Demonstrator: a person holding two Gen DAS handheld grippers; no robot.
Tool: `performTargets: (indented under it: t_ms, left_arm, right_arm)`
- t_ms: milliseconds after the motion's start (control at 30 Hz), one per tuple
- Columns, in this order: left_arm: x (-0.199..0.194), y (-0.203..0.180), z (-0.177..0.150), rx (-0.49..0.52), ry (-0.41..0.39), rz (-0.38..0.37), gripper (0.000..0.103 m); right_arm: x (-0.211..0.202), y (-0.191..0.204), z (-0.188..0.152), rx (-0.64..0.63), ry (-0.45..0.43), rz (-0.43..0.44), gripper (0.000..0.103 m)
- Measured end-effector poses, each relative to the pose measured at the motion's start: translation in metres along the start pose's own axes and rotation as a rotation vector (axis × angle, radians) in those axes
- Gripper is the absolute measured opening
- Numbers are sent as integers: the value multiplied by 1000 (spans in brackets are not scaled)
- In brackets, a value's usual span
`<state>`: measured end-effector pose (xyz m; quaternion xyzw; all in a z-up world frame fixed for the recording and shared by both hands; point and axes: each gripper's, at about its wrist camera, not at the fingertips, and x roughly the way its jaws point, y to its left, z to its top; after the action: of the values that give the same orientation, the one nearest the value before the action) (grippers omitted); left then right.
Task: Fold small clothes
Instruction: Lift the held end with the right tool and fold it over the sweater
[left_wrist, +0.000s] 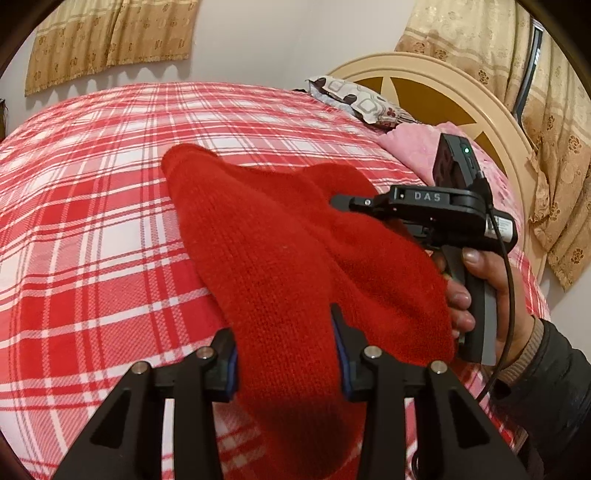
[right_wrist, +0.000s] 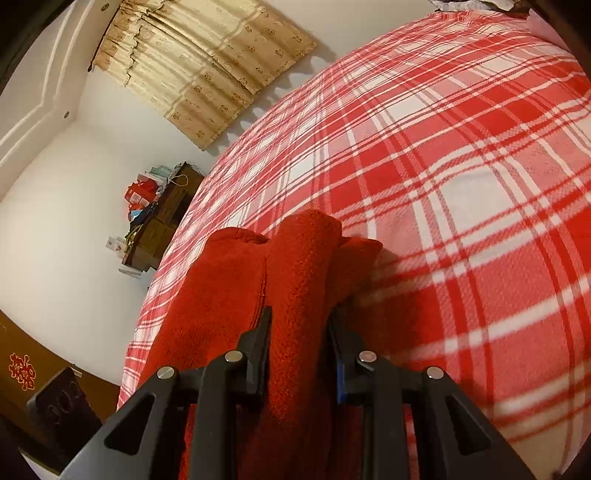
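Note:
A small red knitted garment (left_wrist: 280, 251) lies over a bed with a red and white plaid cover (left_wrist: 92, 206). My left gripper (left_wrist: 286, 343) is shut on a thick fold of the garment at its near end. My right gripper (left_wrist: 343, 203) comes in from the right, held by a hand, with its tips in the garment's far part. In the right wrist view my right gripper (right_wrist: 299, 332) is shut on a bunched ridge of the red garment (right_wrist: 303, 266), lifted a little above the plaid cover (right_wrist: 461, 177).
A patterned pillow (left_wrist: 354, 99) and a pink cloth (left_wrist: 417, 147) lie by the cream headboard (left_wrist: 461, 92) at the far right. A dark cabinet with clutter (right_wrist: 159, 225) stands past the bed's far edge. Curtains hang on the walls.

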<state>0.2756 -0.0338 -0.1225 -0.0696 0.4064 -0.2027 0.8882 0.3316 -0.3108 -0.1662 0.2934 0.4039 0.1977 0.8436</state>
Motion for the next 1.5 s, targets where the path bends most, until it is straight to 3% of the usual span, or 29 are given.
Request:
performTargets:
  t_ms: [700,1500]
  left_arm:
    - [-68,-3,-29,30,-65,41,40]
    - [-140,36,-78,-45,-141,144,40]
  right_arm:
    - [-19,50,-54,-22,-1,114,26]
    - [33,151,-119,-95,82,263,26]
